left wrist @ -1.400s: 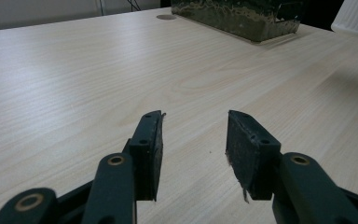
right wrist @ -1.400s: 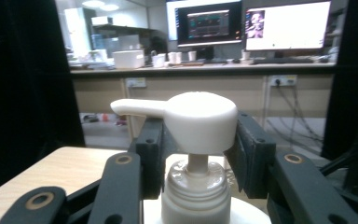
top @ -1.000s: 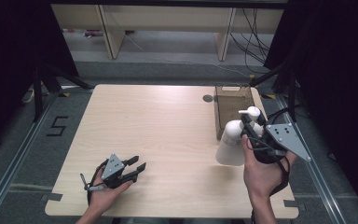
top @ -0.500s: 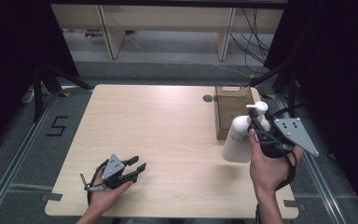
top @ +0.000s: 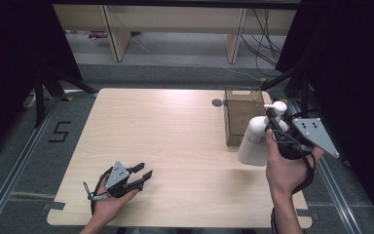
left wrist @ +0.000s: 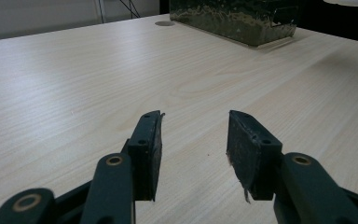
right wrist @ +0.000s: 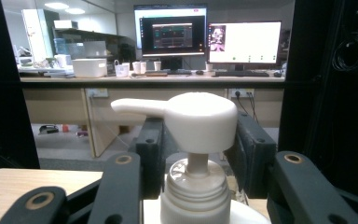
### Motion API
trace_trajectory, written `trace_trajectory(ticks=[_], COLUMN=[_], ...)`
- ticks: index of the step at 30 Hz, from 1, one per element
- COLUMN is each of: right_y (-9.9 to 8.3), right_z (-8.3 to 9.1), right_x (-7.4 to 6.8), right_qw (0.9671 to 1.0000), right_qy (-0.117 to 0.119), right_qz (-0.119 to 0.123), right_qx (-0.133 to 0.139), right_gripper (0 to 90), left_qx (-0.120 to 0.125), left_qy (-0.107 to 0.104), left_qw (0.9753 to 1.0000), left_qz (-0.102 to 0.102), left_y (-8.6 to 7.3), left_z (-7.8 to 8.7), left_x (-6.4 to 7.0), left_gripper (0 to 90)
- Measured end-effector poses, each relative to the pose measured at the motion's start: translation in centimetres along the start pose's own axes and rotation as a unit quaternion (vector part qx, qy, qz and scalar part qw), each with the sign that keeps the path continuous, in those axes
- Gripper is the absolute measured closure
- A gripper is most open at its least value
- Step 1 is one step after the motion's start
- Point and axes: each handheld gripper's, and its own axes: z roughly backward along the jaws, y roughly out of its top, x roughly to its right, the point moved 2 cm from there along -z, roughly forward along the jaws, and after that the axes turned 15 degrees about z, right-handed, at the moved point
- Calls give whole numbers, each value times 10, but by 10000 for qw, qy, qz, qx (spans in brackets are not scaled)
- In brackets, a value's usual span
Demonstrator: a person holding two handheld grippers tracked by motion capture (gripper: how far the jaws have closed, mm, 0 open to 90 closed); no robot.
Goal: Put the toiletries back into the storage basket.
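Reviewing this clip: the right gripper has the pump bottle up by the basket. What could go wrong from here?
The right gripper holds the white pump bottle only at its narrow neck under the pump head, so the heavy body may swing or slip. Its base hangs close to the basket rim and could catch it. The left gripper rests open far off, offering no support.

A lab or research office, rigged for recording; the pale wooden table (top: 175, 146) sits inside a dark frame hung with black curtains (top: 9, 58), with metal rails (top: 9, 185) along the floor and a tape mark reading 5 (top: 60, 131) at 9 o'clock; cables (top: 265, 29) trail at 1 o'clock; beyond, at 12 o'clock, a long desk (right wrist: 149, 80) carries two lit monitors (right wrist: 170, 30), keyboards and cups.
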Motion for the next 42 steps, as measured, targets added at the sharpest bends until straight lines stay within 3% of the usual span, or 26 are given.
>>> trace_trajectory(ticks=[42], right_y=[5], right_z=[-43], right_x=[32], right_qw=[9996], right_qy=[-235], right_qz=[-36], right_qx=[-175], right_gripper=[604], left_qx=[14], left_qy=[8], left_qw=[10000], left_qz=[6], left_y=[0], left_z=[0], left_x=[1], left_gripper=[547])
